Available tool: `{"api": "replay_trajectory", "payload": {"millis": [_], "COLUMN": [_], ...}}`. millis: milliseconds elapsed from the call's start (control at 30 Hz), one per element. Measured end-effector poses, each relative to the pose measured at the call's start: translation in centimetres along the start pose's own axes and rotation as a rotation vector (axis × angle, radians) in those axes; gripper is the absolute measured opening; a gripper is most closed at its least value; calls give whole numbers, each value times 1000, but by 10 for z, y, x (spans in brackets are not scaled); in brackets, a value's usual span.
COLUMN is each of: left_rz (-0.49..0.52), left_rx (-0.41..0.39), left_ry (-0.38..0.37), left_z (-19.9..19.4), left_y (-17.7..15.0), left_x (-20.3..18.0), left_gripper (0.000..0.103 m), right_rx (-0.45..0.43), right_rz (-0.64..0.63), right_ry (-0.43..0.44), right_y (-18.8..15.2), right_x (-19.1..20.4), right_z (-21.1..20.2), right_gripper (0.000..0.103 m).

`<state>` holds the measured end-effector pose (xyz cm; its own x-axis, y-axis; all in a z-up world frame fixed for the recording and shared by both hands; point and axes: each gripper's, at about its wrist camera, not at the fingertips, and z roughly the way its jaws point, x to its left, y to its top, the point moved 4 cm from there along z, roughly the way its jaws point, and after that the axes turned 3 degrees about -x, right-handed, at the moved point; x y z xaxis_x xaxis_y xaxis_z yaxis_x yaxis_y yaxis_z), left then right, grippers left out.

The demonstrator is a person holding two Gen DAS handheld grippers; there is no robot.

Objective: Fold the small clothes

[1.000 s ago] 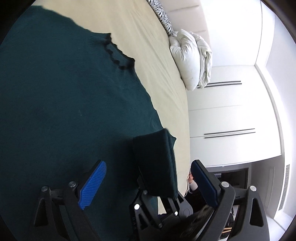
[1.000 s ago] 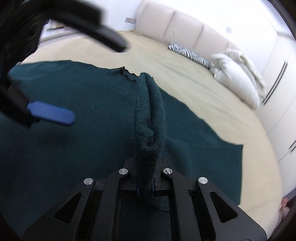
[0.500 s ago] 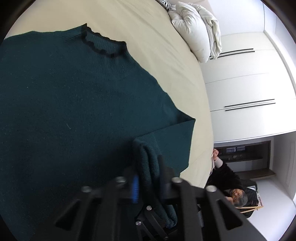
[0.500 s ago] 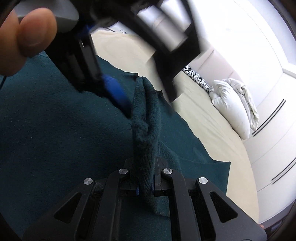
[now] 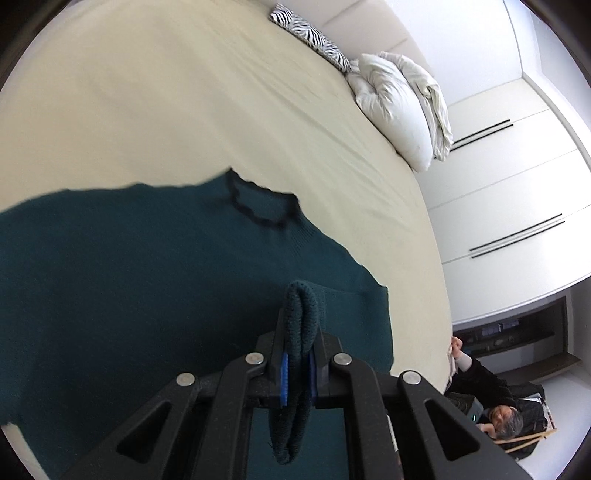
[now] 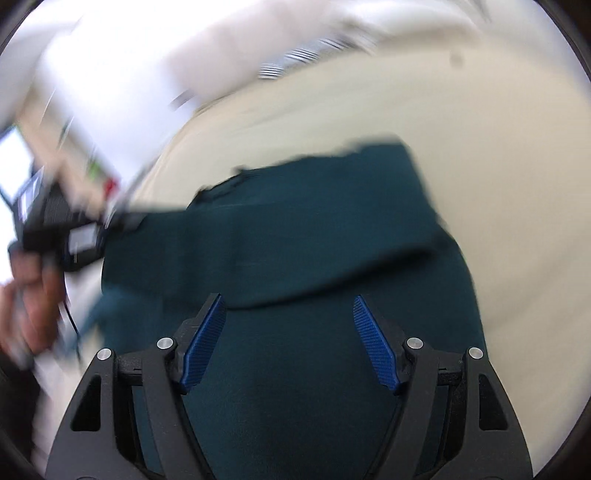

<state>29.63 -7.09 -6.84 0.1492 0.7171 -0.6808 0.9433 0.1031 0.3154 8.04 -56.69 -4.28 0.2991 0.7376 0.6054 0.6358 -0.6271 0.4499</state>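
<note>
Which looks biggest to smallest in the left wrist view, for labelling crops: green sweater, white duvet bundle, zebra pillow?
1. Green sweater, though nearness to the camera inflates it.
2. White duvet bundle.
3. Zebra pillow, farthest away, so its true size is unsure.

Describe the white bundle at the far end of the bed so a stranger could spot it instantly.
Start at the large cream bed where the dark green sweater lies. Follow its far edge toward the white wardrobes. There sits a puffy, crumpled white duvet, plain, unlike the zebra-striped pillow beside it.
</note>
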Motion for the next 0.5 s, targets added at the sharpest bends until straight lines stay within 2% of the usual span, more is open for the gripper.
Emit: {"api": "replay_trajectory", "payload": {"millis": [67,100,200,300,333,433,500], "left_rz": [-2,-4,-24,-43,-52,-70,-91], "left_rx": [-11,-12,6,19,27,33,41], "left_ry": [19,27,46,54,55,57,53], "left_z": [2,4,13,17,18,18,18], "left_y": [3,3,-1,-6,-8,-9,-8], "left_x": [10,15,30,42,46,53,61], "left_gripper": [8,8,9,9,9,9,9], "right_rx": [27,29,29,51,50,27,-18], "right_rz": [193,254,292,325,342,455,483], "right_ry": [64,102,134,154,161,201,201], "right_y": [10,4,11,-3,-9,3,12], "right_x": [-30,-33,-34,-16,-20,-34,-45], "right_z": [5,1,5,17,14,19,13], "right_gripper": [71,71,71,71,71,71,71]}}
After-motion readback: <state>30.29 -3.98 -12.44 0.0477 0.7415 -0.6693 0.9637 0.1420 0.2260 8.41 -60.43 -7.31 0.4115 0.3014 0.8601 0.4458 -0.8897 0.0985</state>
